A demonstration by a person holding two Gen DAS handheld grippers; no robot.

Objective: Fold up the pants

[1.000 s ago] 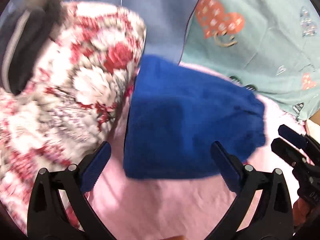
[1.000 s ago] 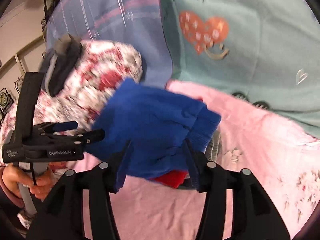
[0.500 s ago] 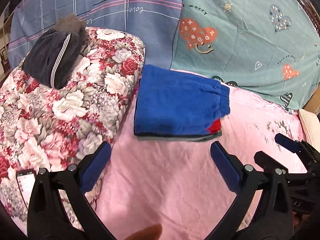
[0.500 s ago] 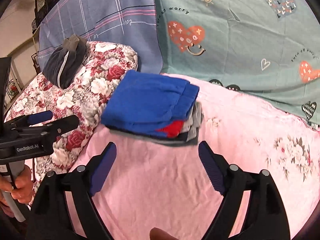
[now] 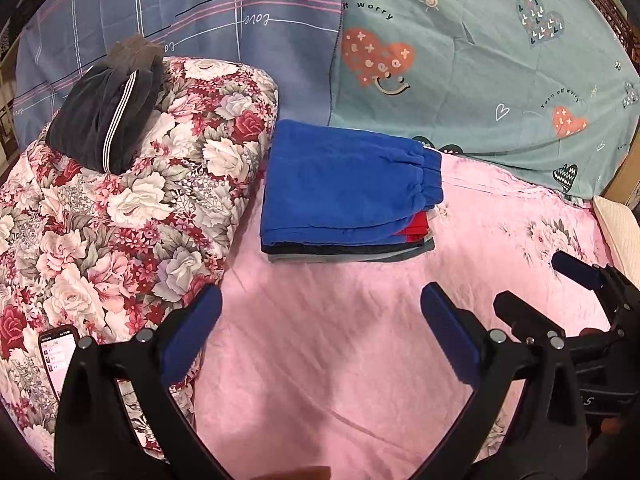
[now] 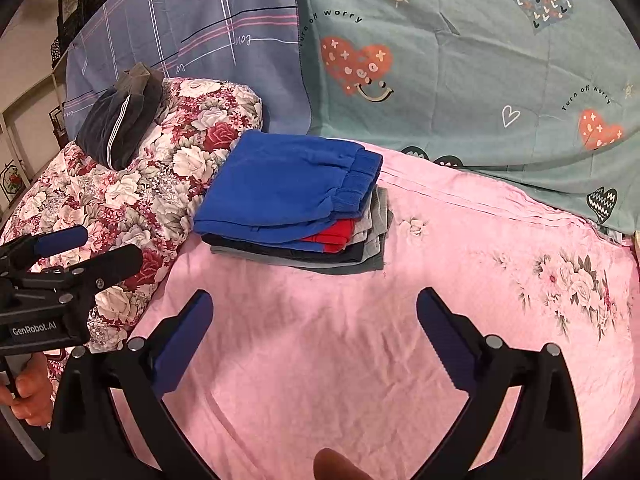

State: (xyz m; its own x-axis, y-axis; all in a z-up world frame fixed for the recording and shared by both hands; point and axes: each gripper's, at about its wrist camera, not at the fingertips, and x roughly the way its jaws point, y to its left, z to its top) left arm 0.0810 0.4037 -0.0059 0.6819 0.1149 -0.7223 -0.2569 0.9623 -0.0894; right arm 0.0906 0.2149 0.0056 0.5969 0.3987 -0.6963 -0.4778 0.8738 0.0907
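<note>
Two hand-held grippers hang with nothing in them over a pink bedsheet. The right gripper is spreading its jaws to full width, with only bare sheet between the blue pads; the left gripper also stands wide apart, clamped on nothing.

Straight ahead of both, and a little beyond the fingertips, lie the blue pants, folded into a flat rectangle and capping a short stack of folded clothes in red, black and grey. The elastic waistband faces right in both views, so the bundle's long axis runs side to side across the line of the jaws. Neither hand looks clearly nearer; the left gripper faces the bundle more squarely, while the right sees it slightly to its left.

Touching the stack's left edge is a rolled floral quilt, with dark striped pants draped on top, seemingly the next garment to fold, and nearer the left hand. A phone rests on the quilt's near end. Green and blue-grey sheets hang behind. Nothing blocks the way across the open sheet.
</note>
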